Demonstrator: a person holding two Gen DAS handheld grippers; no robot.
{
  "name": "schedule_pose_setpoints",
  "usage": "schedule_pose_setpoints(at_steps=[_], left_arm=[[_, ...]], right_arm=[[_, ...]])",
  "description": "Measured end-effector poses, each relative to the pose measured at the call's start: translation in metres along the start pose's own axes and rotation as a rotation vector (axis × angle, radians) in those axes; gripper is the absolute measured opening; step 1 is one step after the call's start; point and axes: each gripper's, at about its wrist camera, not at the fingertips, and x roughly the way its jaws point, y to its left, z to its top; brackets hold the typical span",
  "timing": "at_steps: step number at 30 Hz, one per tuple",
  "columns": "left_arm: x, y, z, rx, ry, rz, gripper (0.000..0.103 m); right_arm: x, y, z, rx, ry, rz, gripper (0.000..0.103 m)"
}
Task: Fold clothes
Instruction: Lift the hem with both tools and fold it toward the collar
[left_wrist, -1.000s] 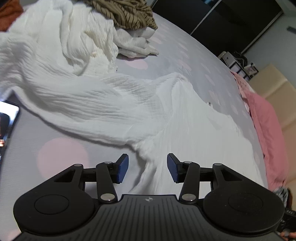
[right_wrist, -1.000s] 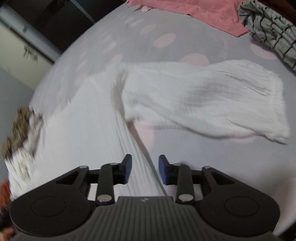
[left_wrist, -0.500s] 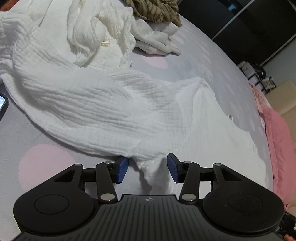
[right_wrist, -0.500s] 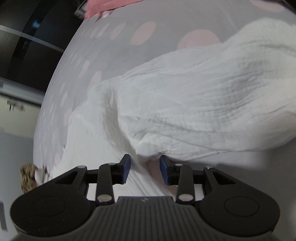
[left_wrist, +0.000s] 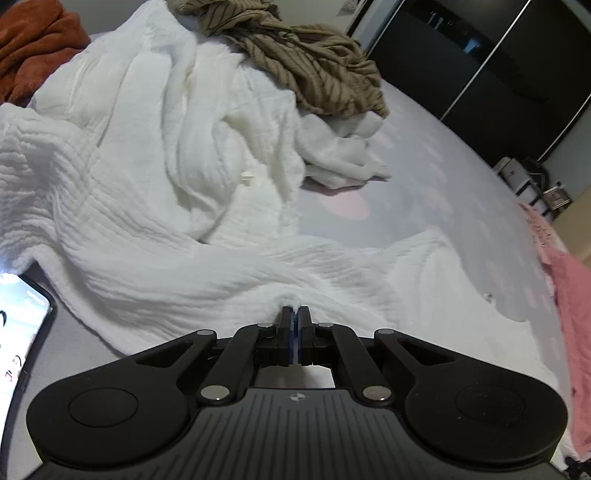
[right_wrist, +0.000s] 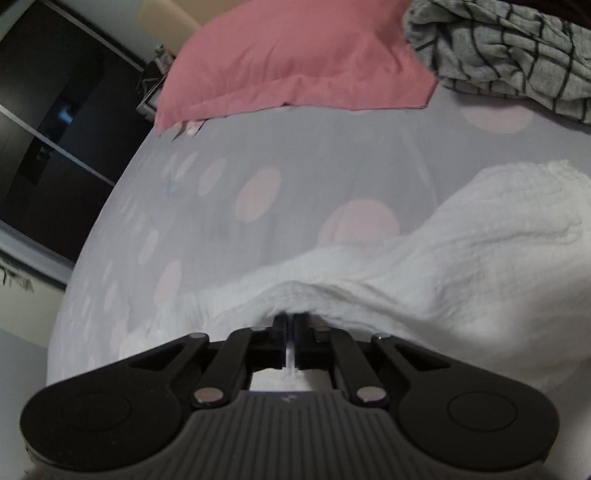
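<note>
The white crinkled garment (left_wrist: 155, 236) is spread across the grey sheet with pink dots (left_wrist: 424, 173), just beside a heap of other white and brown-striped clothes (left_wrist: 306, 62). A fold at its near edge is pinched by the left gripper (left_wrist: 294, 312), whose jaws have just closed on the cloth. In the right wrist view the same white garment (right_wrist: 480, 258) is clamped at a bunched edge by the right gripper (right_wrist: 290, 318), also just closed, with a pink pillow (right_wrist: 295, 59) well beyond.

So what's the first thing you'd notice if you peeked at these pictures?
Probably the big crinkly white garment sprawled over the spotty grey bed, with both black tongs, left tongs and right tongs, pinched shut on its near edge. Next, the pink pillow at the far side.
</note>
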Motion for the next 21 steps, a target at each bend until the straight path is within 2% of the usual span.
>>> schedule_pose_setpoints(at_steps=[4, 10, 11, 13, 14, 15, 16, 21], left_arm=[[0.009, 0.004, -0.005, 0.005, 0.033, 0.03, 0.0], [0.008, 0.006, -0.004, 0.023, 0.08, 0.013, 0.004], [0.006, 0.005, -0.005, 0.033, 0.091, 0.01, 0.009], [0.0, 0.001, -0.007, 0.061, 0.106, 0.012, 0.023], [-0.003, -0.001, -0.008, 0.077, 0.105, 0.017, 0.035], [-0.008, -0.003, -0.009, 0.094, 0.095, 0.017, 0.047], [-0.013, -0.005, -0.011, 0.111, 0.085, 0.018, 0.05], [-0.036, -0.011, -0.018, 0.142, 0.088, 0.005, 0.05]], right_arm=[[0.006, -0.011, 0.001, -0.015, 0.021, -0.031, 0.004], [0.012, -0.023, -0.004, -0.012, 0.096, -0.05, 0.008], [0.01, -0.023, -0.004, -0.016, 0.107, -0.049, 0.013], [0.003, -0.021, -0.004, -0.038, 0.127, -0.042, 0.031], [-0.004, -0.02, -0.003, -0.058, 0.136, -0.03, 0.037], [-0.011, -0.018, -0.003, -0.077, 0.145, -0.019, 0.039], [-0.017, -0.018, -0.001, -0.094, 0.152, -0.007, 0.039], [-0.057, -0.039, 0.017, -0.08, 0.125, 0.015, 0.043]])
